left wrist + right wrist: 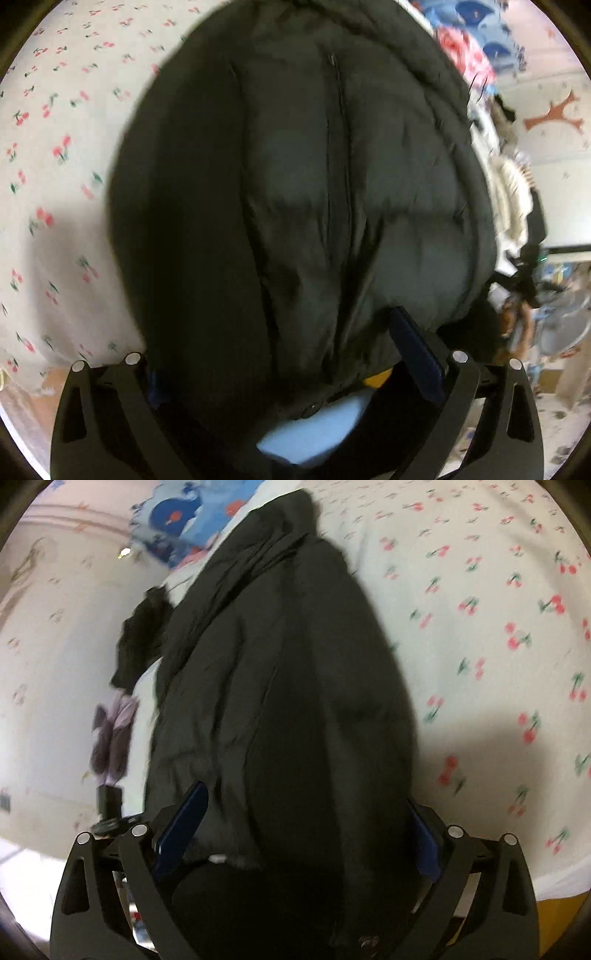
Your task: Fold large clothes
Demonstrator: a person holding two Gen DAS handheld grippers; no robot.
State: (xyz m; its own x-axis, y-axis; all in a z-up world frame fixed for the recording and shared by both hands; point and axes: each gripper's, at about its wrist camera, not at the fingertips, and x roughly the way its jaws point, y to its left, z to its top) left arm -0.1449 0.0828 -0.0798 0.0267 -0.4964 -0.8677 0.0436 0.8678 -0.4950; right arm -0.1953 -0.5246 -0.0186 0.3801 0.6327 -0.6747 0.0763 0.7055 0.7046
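We are gripping the black puffer jacket (295,184) in both the left gripper (280,354) and the right gripper (295,834), each clamping bunched fabric, over the cherry-print sheet (480,627); seemingly mid-fold; next, we judge, laying it down evenly.

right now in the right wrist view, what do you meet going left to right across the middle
pale patterned wall → small black garment → black puffer jacket → cherry-print bedsheet
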